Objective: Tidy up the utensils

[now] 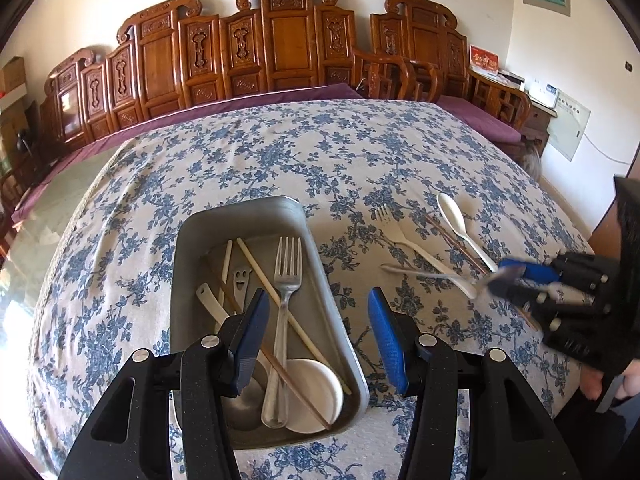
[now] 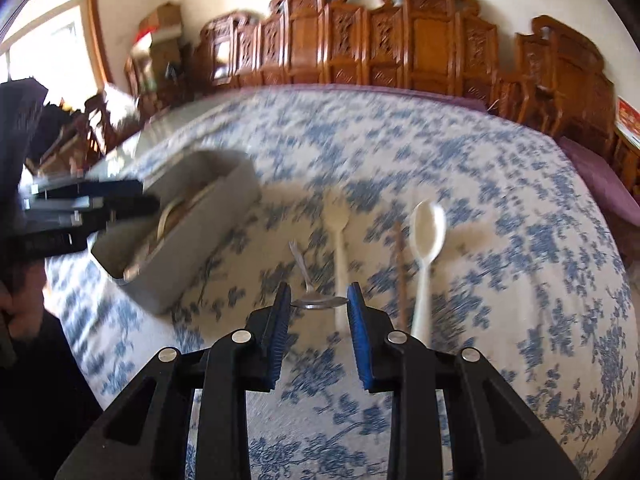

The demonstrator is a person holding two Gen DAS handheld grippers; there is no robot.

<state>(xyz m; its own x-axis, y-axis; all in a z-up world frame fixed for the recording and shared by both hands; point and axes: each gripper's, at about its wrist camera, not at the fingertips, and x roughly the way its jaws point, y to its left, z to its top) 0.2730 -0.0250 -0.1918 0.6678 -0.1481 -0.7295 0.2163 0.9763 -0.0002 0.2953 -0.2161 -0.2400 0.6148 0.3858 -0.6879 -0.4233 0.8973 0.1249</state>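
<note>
Left wrist view showed us the table (image 1: 280,152) under its blue-flowered cloth, with carved wooden chairs (image 1: 280,40) ranged along its far edge. Toward the near edge sat the grey tray (image 1: 192,232), and in it lay a metal fork (image 1: 286,280), a pair of chopsticks (image 1: 260,268), a white round-bowled spoon (image 1: 316,392), a smiley-faced utensil (image 1: 241,280) and other pale handles, all crossed over one another.

Our left gripper (image 1: 316,336) hung above the tray's near end, its blue pads spread wide with nothing between them.

On the bare cloth toward the right edge lay the utensils outside the tray: a white plastic spoon (image 2: 427,236), a brown chopstick (image 2: 400,272) just beside it, a white fork (image 1: 394,232) and a small metal spoon (image 2: 316,300).

Our right gripper (image 2: 318,312) was over that group, its jaws parted, with the metal spoon's bowl lying across the gap at the tips. That view was blurred, so we could not tell whether the pads touched it.
</note>
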